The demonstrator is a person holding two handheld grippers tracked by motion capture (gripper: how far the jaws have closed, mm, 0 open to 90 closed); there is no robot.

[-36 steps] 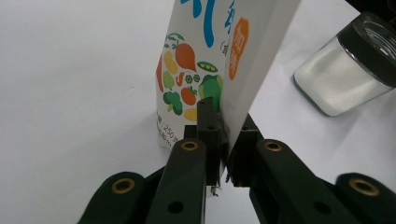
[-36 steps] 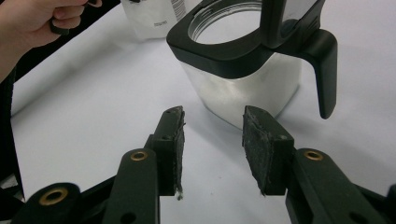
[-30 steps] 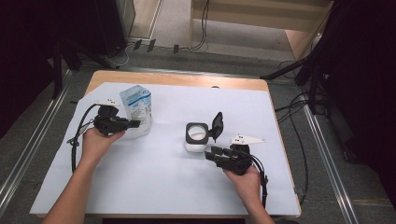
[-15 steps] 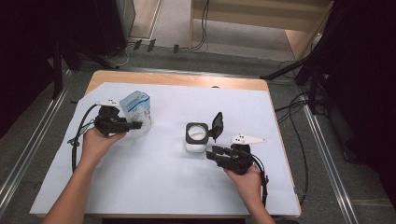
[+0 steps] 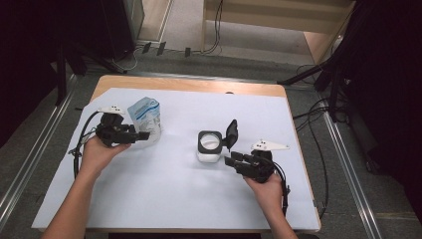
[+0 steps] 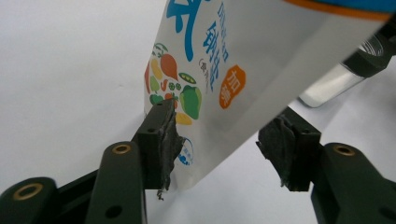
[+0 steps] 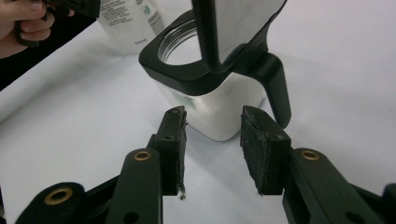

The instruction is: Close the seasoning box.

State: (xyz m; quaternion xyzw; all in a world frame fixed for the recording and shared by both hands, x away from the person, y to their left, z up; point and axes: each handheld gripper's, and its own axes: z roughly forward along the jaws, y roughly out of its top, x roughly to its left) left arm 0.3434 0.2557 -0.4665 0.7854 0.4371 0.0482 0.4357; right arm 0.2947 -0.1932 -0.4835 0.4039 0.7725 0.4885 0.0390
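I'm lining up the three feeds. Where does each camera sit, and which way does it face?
High view: above the table's near side, looking forward and down; both forearms, left gripper, right gripper.
Left gripper view: rides that gripper, facing the pouch.
Right gripper view: rides that gripper, facing the open-lidded container.
Shared: pouch and container appear in all.

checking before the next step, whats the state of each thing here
white and blue printed pouch: upright on the table, between the left jaws, one pad touching, the other apart
square white jar with black collar: upright, black flip lid raised
left hand-held gripper: open, jaws just been opening
right hand-held gripper: open, just short of the jar
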